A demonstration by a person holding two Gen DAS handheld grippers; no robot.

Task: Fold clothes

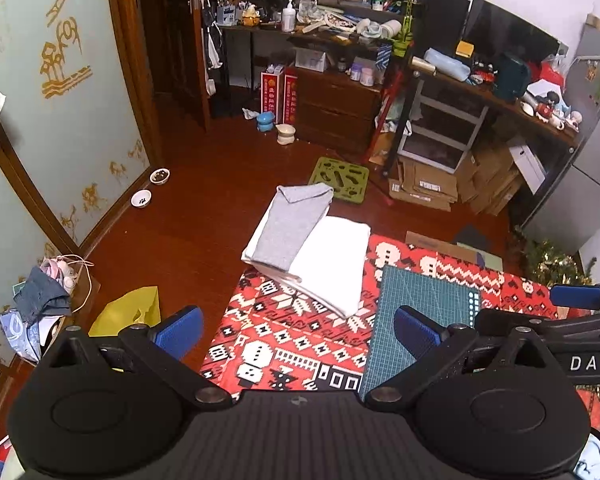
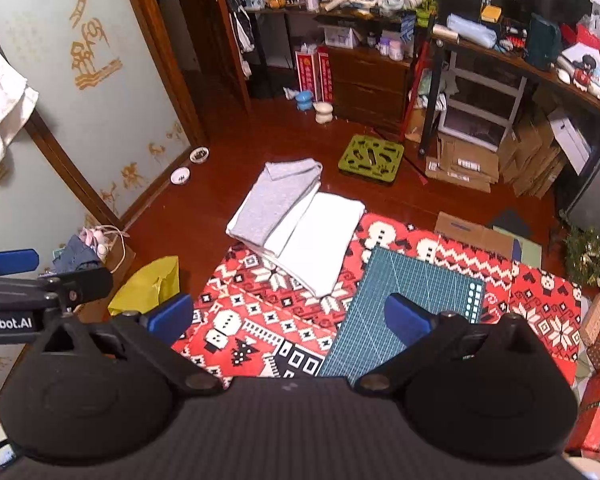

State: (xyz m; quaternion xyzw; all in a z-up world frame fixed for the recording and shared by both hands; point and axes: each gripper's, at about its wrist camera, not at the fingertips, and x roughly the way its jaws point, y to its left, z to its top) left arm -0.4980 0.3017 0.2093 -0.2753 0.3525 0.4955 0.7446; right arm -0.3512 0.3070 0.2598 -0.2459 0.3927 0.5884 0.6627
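Two folded clothes (image 1: pixel 308 252) overhang the patterned cloth (image 1: pixel 292 340) beside a cutting mat (image 1: pixel 420 312).

The folded grey garment (image 1: pixel 290 228) covers part of the white garment (image 1: pixel 332 264) beneath it, and small items on the cluttered desk (image 1: pixel 500 100) are too tiny to identify.

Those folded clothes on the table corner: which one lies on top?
The grey garment lies on top, over the far-left part of the white garment. The white one is the wider of the two and shows beyond it on the right.
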